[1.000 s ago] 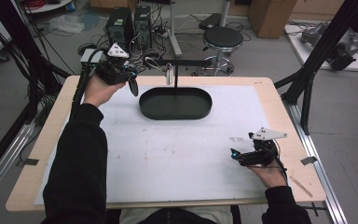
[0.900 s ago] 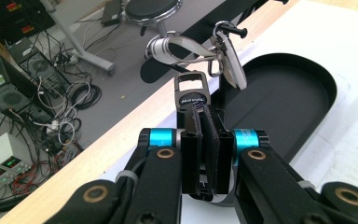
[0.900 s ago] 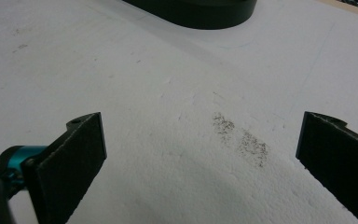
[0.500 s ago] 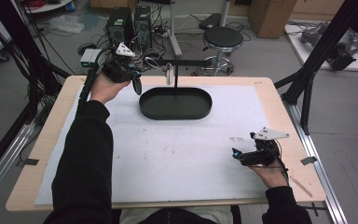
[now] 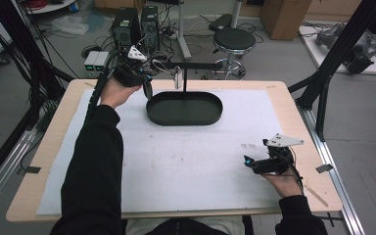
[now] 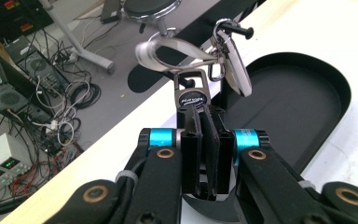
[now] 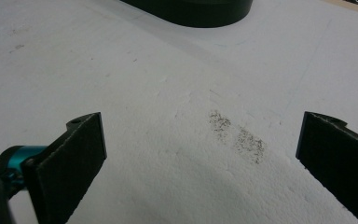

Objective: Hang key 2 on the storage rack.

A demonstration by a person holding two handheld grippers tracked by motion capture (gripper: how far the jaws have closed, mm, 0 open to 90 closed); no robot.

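Observation:
A black stand with an oval tray base (image 5: 184, 108) and a horizontal bar (image 5: 200, 65) stands at the back of the white mat. My left gripper (image 5: 148, 78) is beside the bar's left end, shut on the black tab of a keychain (image 6: 190, 95). The keychain's silver carabiner (image 6: 168, 51) and ring (image 6: 235, 65) are at the bar's peg (image 6: 235, 30); whether they hang on it I cannot tell. My right gripper (image 5: 249, 164) rests low over the mat at the front right. Its jaws stand wide open around bare mat (image 7: 200, 154).
A white foam mat (image 5: 186, 161) covers the wooden table (image 5: 73, 93). Black frame posts (image 5: 323, 88) rise at the table's right side. Beyond the far edge are a stool (image 5: 232, 39), computer boxes (image 5: 137, 22) and loose cables on the floor.
My left hand has moved right along the back of the table with the keychain, closer to the stand's bar. The right hand has stayed where it was.

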